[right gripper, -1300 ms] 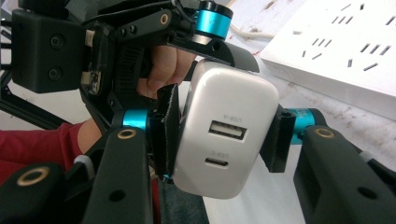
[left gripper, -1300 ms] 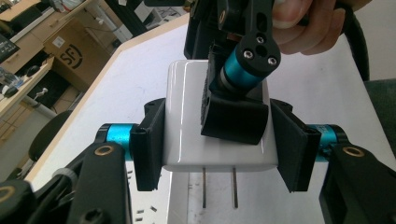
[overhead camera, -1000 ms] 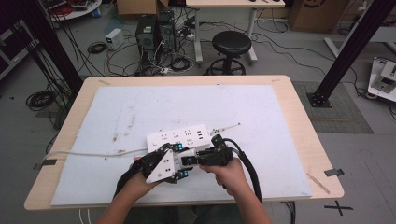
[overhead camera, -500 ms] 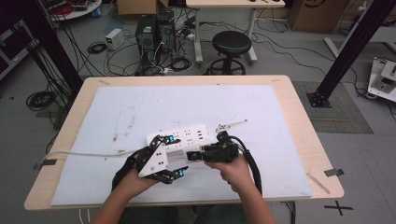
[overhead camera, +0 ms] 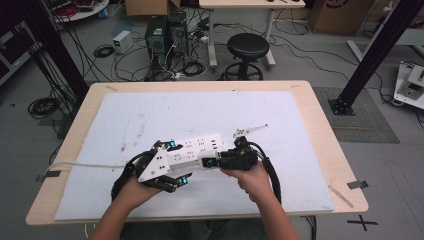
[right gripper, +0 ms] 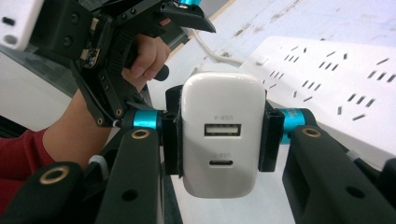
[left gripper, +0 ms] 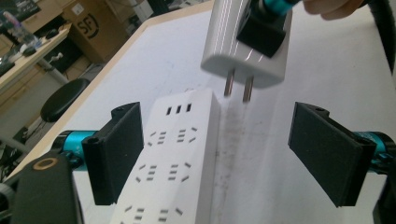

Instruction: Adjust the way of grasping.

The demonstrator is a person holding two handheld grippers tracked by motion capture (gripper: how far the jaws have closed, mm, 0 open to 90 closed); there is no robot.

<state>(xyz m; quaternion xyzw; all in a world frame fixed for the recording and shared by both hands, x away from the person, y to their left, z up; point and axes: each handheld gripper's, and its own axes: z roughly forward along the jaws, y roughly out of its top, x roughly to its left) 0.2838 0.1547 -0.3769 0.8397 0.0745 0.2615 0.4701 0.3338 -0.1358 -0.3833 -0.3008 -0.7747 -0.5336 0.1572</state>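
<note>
Lower centre of the high view: white power strip (overhead camera: 197,148) on the white mat (overhead camera: 300,150), small white bracket (overhead camera: 248,131) just right of it. Right gripper (overhead camera: 207,161) clamped on the white charger (right gripper: 222,140), prongs hovering just off the strip's end (left gripper: 187,149). Left gripper (left gripper: 217,158) jaws just opened, straddling the strip without touching it. Right gripper view shows the USB ports; left gripper view shows the prongs.

Power strip (left gripper: 173,158) cut off below.

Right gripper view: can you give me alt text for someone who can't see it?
The right hand-held gripper clamps a white rectangular plastic USB charger by its sides, ports facing the camera. A white plastic power strip lies on the table at right; the left hand-held gripper sits upper left.
</note>
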